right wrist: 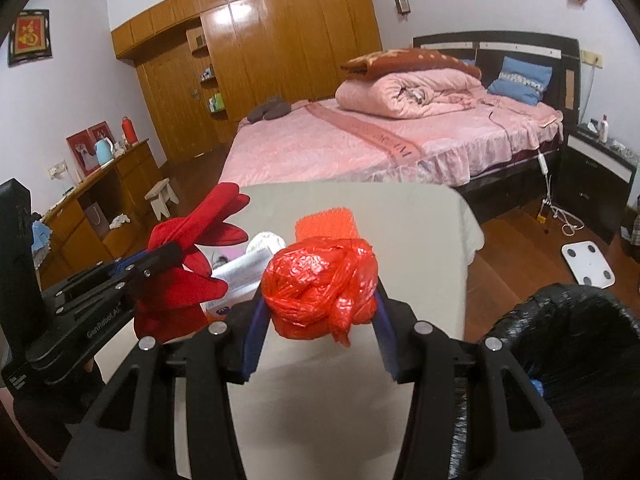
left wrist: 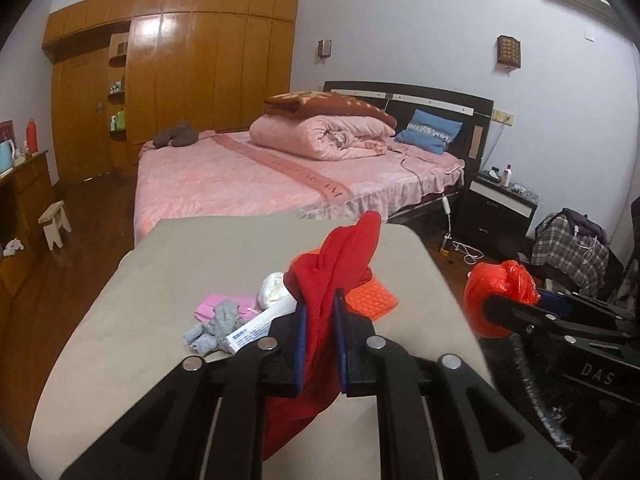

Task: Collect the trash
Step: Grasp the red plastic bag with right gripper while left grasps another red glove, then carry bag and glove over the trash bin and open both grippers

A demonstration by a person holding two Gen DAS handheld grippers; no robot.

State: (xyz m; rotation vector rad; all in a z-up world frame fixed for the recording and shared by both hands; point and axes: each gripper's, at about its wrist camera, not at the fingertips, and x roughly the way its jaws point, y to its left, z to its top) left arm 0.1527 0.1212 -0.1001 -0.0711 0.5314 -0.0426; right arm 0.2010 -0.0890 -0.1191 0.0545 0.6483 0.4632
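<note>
beige table (left wrist: 160, 320): left gripper (left wrist: 320, 316) pinches red cloth (left wrist: 340, 264), right gripper (right wrist: 320, 312) red bag (right wrist: 320, 280).

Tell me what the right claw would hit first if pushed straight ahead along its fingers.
Probably the orange textured mat lying on the grey table, directly beyond the red plastic bag that the right claw clamps. Depth is unclear; it may pass above the mat towards the bed.
</note>
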